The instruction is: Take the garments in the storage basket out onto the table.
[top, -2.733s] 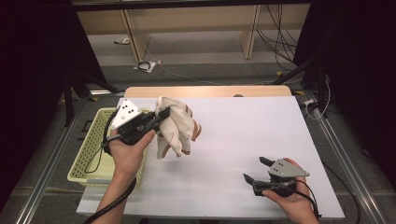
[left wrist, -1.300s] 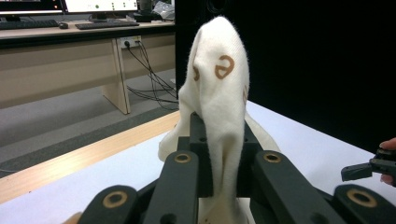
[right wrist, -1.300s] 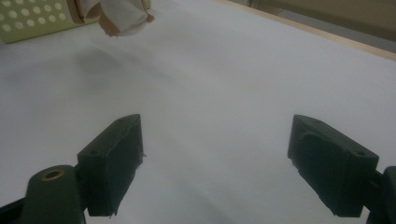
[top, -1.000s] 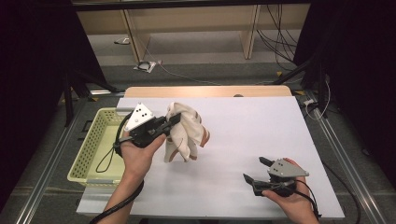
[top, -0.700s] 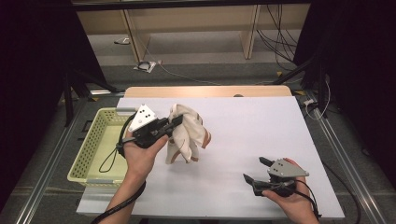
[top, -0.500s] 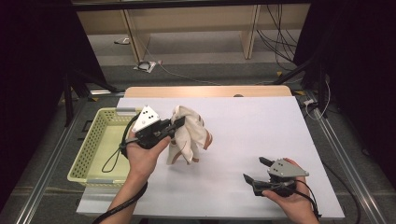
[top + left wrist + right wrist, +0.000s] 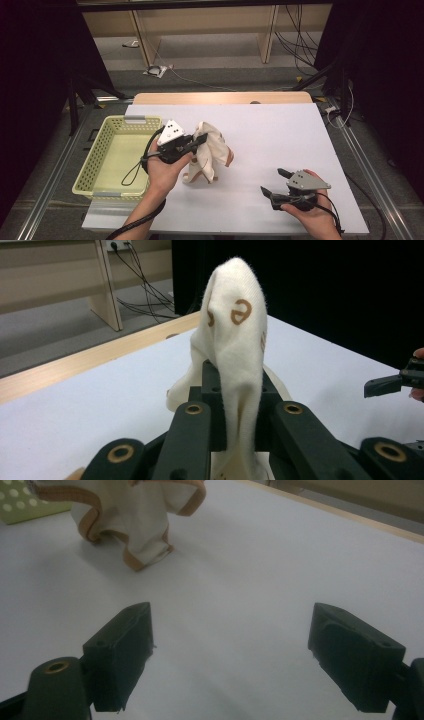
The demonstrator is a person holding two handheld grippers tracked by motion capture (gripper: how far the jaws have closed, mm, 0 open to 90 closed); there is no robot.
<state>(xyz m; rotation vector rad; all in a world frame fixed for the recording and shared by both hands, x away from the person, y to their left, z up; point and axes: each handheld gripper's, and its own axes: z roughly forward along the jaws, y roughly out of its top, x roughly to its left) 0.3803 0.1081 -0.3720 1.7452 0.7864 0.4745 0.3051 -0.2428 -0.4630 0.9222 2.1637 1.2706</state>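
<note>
While the left gripper is pinching the cream cloth between its fingers (hem draping below them), the right gripper is waiting agape; spreading probably follows.

A cream cloth pinched in the left gripper hides the inner faces of the jaws, and its lower end runs off the bottom edge of the left gripper view. At that view's right edge, the other gripper is cut off to one jaw tip. In the right gripper view, the top of the cloth is cropped and a corner of the basket is blurred. From above, the cloth's small markings are too small to read.
</note>
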